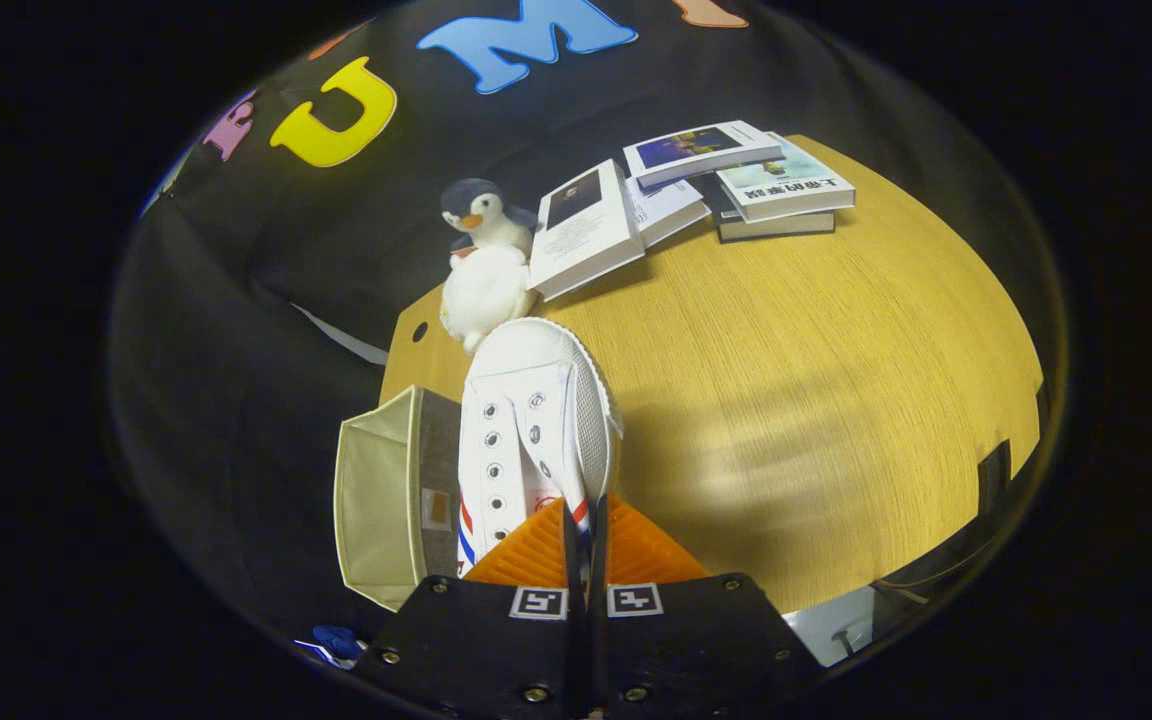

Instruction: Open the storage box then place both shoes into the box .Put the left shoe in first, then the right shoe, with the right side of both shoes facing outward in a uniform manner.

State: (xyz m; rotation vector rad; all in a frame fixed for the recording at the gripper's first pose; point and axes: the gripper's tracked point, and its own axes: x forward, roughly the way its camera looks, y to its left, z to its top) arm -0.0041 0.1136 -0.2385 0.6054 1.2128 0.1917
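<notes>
A white lace-up shoe [531, 420] with red and blue stripes on its side hangs toe-forward straight ahead of my fingers, lifted above the wooden table [786, 400]. My gripper [581, 525] is shut on the shoe's rear collar, the two fingers nearly touching with the thin edge pinched between them. Just left of the shoe stands the storage box [381, 500], cream fabric, open, with its hollow inside showing. The shoe's left side overlaps the box's near wall. Whether another shoe lies in the box is hidden.
A plush penguin [481, 265] sits beyond the shoe's toe at the table's far corner. Several books [696, 190] lie stacked and fanned at the far side. Bare wood stretches to the right of the shoe.
</notes>
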